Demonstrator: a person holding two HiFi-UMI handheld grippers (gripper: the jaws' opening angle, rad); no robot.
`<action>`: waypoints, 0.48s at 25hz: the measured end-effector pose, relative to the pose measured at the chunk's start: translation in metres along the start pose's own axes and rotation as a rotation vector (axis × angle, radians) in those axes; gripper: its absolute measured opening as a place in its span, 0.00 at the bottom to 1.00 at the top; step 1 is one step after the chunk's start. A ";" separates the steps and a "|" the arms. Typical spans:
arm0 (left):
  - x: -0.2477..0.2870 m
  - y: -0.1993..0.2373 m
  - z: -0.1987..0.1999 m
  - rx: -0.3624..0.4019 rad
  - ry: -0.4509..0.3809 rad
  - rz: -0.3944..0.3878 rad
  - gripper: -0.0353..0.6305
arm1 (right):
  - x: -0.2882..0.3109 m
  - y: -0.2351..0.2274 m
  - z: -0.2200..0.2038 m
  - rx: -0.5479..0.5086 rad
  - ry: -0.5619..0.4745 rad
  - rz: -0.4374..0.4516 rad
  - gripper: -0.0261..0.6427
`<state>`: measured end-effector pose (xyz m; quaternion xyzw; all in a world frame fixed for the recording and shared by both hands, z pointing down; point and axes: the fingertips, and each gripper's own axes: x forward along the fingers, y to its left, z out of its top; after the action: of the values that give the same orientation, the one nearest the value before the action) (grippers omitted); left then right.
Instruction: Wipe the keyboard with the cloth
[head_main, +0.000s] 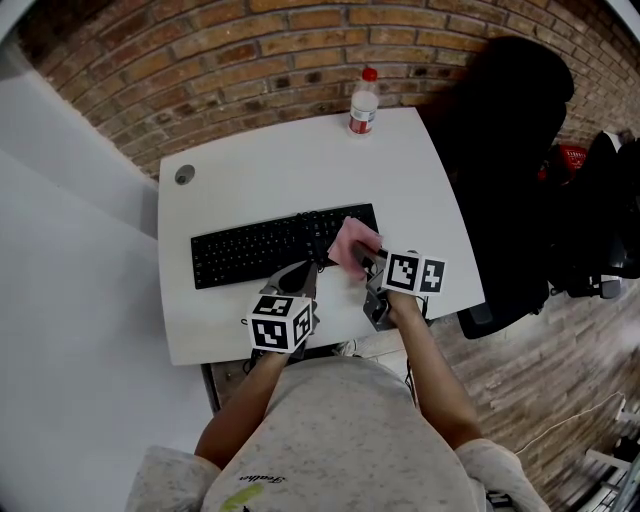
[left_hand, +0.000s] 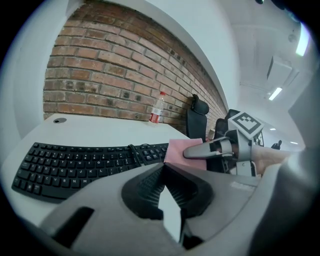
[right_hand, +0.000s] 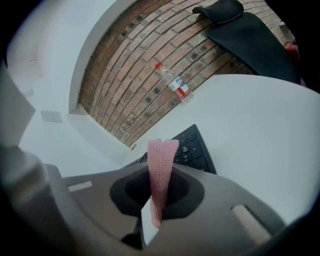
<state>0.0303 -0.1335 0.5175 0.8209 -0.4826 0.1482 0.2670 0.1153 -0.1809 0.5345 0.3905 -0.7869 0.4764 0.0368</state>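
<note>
My right tongs (right_hand: 159, 172) are clamped on the pink cloth (right_hand: 162, 150), which sticks out past their tips as a narrow folded strip over the right end of the keyboard (head_main: 260, 248). My left tongs (left_hand: 163, 169) are closed, tips meeting, with nothing between them (they sit at the keyboard's near edge, close beside the cloth). The keyboard lies lengthwise left to right across the table (head_main: 300, 160), its right end slightly farther from me.

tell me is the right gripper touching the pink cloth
Touching: the right gripper view shows the right gripper shut on the pink cloth, pinched between its jaws.
</note>
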 end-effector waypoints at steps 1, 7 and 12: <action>0.001 -0.003 0.000 0.001 -0.001 0.001 0.05 | -0.003 -0.003 0.001 0.000 -0.001 -0.001 0.07; 0.007 -0.003 -0.001 0.004 -0.005 -0.005 0.05 | -0.006 -0.018 0.003 0.005 -0.011 -0.026 0.07; 0.011 -0.005 -0.002 0.008 -0.006 -0.014 0.05 | -0.015 -0.035 0.009 -0.002 -0.029 -0.064 0.07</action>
<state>0.0397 -0.1381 0.5232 0.8256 -0.4772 0.1459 0.2633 0.1508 -0.1874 0.5483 0.4225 -0.7748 0.4685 0.0410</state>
